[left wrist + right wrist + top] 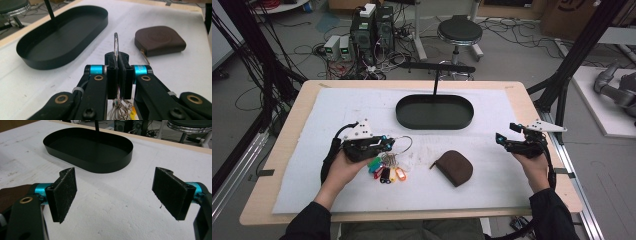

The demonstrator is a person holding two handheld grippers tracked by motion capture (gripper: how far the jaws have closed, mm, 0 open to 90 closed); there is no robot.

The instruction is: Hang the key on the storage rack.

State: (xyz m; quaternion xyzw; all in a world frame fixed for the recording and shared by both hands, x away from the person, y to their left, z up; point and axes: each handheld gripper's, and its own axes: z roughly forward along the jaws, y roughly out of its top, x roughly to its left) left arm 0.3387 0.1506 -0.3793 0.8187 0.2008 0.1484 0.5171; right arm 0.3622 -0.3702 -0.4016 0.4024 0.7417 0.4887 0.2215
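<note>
A round black stool (459, 30) is seen beyond the far edge of the table (282, 145), with computer towers (372, 30) to its left — cables (307, 52) are strewn over the floor (512, 55) around them. A white platform (599, 100) lies at right.

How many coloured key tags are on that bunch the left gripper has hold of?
5 visible key tags, fanned on the mat below the left gripper: green, blue, red, yellow and orange, from left to right. More may be hidden under the gripper or the keys.
</note>
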